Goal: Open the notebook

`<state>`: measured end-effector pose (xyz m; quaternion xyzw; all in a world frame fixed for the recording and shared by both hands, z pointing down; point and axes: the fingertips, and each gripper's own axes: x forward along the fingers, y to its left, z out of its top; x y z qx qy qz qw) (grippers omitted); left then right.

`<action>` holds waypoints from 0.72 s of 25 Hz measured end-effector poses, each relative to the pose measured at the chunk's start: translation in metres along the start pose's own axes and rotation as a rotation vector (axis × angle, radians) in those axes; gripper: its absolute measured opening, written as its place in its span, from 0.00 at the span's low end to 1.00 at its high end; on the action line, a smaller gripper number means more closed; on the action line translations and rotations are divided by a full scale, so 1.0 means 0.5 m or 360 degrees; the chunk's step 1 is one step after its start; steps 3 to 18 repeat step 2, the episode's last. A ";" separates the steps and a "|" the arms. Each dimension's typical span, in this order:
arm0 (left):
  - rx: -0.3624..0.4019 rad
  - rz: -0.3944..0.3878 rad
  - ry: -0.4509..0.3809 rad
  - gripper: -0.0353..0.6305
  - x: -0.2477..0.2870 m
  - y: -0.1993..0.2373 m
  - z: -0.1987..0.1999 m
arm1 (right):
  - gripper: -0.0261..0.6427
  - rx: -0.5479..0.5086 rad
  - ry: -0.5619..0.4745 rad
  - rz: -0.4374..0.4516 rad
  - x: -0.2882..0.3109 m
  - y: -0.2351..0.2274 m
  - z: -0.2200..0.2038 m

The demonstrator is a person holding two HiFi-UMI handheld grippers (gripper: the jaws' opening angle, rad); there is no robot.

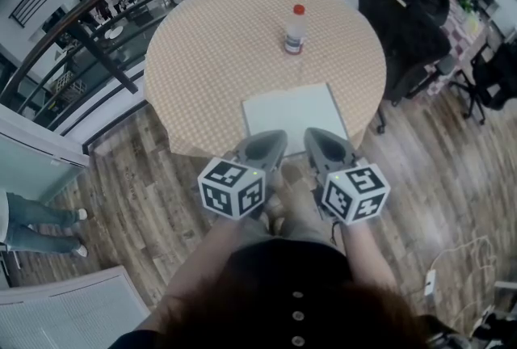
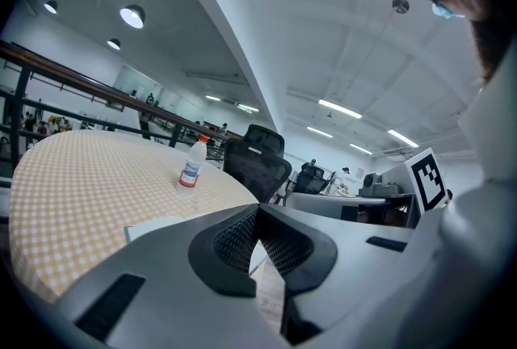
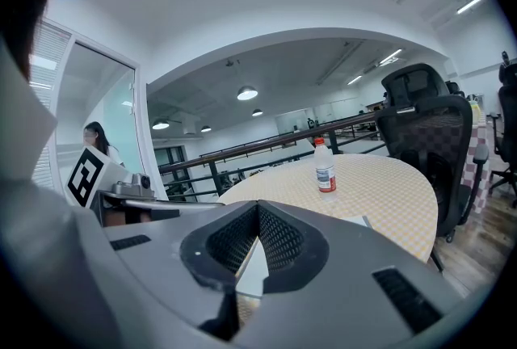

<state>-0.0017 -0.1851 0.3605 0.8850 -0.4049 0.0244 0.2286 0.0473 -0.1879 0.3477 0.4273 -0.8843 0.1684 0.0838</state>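
Note:
A closed white notebook (image 1: 295, 115) lies on the round table with the checked cloth (image 1: 218, 40), near its front edge. Both grippers hover side by side just short of that edge. My left gripper (image 1: 275, 136) is shut with nothing in it, its tips over the notebook's near left corner. My right gripper (image 1: 317, 133) is also shut and empty, by the near right part. In the left gripper view the jaws (image 2: 258, 208) meet, with the notebook (image 2: 153, 226) showing just beyond. The right gripper view shows closed jaws (image 3: 258, 206) and the notebook (image 3: 257, 262) below them.
A small bottle with a red cap (image 1: 296, 31) stands on the far part of the table. A black office chair (image 1: 404, 16) is at the table's right. A dark railing (image 1: 97, 40) curves behind. A person's legs (image 1: 32, 218) are at the far left.

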 end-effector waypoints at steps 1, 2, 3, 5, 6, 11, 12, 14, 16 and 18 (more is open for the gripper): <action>-0.0002 0.0001 0.0000 0.07 0.000 0.001 0.000 | 0.05 0.0001 0.0002 -0.0002 0.001 0.001 0.000; -0.0004 0.0001 0.0000 0.07 0.000 0.003 -0.001 | 0.05 0.0002 0.0004 -0.0003 0.002 0.001 0.000; -0.0004 0.0001 0.0000 0.07 0.000 0.003 -0.001 | 0.05 0.0002 0.0004 -0.0003 0.002 0.001 0.000; -0.0004 0.0001 0.0000 0.07 0.000 0.003 -0.001 | 0.05 0.0002 0.0004 -0.0003 0.002 0.001 0.000; -0.0004 0.0001 0.0000 0.07 0.000 0.003 -0.001 | 0.05 0.0002 0.0004 -0.0003 0.002 0.001 0.000; -0.0004 0.0001 0.0000 0.07 0.000 0.003 -0.001 | 0.05 0.0002 0.0004 -0.0003 0.002 0.001 0.000; -0.0004 0.0001 0.0000 0.07 0.000 0.003 -0.001 | 0.05 0.0002 0.0004 -0.0003 0.002 0.001 0.000; -0.0004 0.0001 0.0000 0.07 0.000 0.003 -0.001 | 0.05 0.0002 0.0004 -0.0003 0.002 0.001 0.000; -0.0004 0.0001 0.0000 0.07 0.000 0.003 -0.001 | 0.05 0.0002 0.0004 -0.0003 0.002 0.001 0.000; -0.0004 0.0001 0.0000 0.07 0.000 0.003 -0.001 | 0.05 0.0002 0.0004 -0.0003 0.002 0.001 0.000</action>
